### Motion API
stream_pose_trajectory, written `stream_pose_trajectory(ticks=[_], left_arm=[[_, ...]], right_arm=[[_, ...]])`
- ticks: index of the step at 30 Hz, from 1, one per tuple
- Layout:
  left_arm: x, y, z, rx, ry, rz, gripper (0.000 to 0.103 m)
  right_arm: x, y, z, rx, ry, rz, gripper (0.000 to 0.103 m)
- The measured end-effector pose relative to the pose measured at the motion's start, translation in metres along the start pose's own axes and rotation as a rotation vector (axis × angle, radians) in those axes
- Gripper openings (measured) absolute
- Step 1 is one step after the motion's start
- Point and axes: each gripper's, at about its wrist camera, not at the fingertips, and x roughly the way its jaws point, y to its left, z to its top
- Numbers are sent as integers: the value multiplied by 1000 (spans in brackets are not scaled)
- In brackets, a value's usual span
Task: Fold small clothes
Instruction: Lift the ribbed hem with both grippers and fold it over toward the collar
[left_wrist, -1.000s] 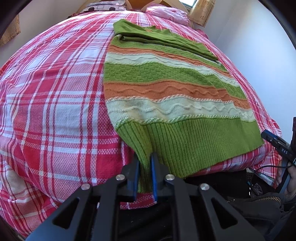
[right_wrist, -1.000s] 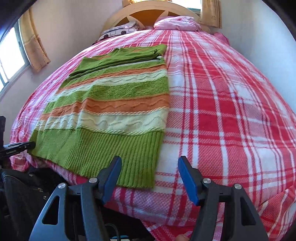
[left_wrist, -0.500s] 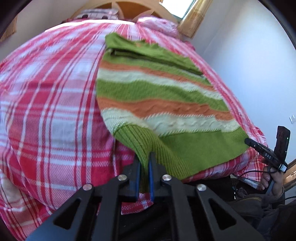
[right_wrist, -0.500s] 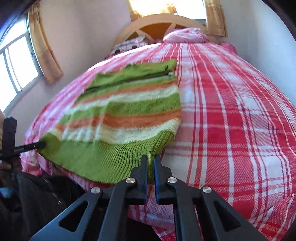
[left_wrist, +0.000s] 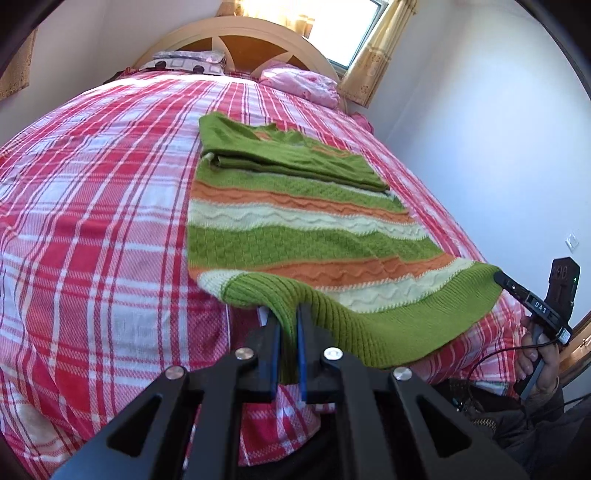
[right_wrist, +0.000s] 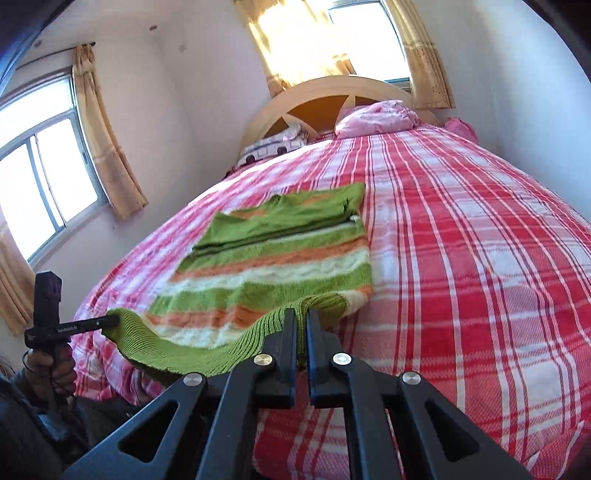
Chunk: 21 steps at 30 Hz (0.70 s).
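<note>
1. In the left wrist view, the left gripper (left_wrist: 289, 325) is sitting at the bottom centre of the frame, its blue-lined fingers (left_wrist: 273, 347) pressing narrowly together on the ribbed green hem of the striped knit sweater (left_wrist: 295, 236).
2. In the right wrist view, the right gripper (right_wrist: 301, 330) is likewise clamping the same hem at its other corner, the fingers (right_wrist: 289, 343) nearly touching with only the knit between them.
3. The hem is hanging raised between the two grippers, sagging in a shallow curve above the near edge of the bed.
4. The right gripper is also showing at the right edge of the left wrist view (left_wrist: 498, 275), and the left gripper at the left edge of the right wrist view (right_wrist: 110, 320), each biting a hem corner.
5. Beyond the lifted hem, the rest of the sweater (right_wrist: 280, 258) is lying flat on the red plaid bedspread (left_wrist: 92, 221), its orange, cream and green bands running across.
6. At the far end, the sleeves are lying folded over the chest as a green layer.
7. Wide bare bedspread (right_wrist: 480, 258) is stretching beside the sweater and beyond its far edge.
8. Farthest off, a pink pillow (left_wrist: 301, 85), a patterned pillow (right_wrist: 273, 147) and the arched wooden headboard (right_wrist: 332, 92) are standing at the top of the frames.
</note>
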Motion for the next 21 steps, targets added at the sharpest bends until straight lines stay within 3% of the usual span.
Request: stream_pose_trajectory(ticks=[21], left_arm=[[-13,14,82,-50,-210,-29,8]], right_arm=[[12,13,88,-38,-176,30,3]])
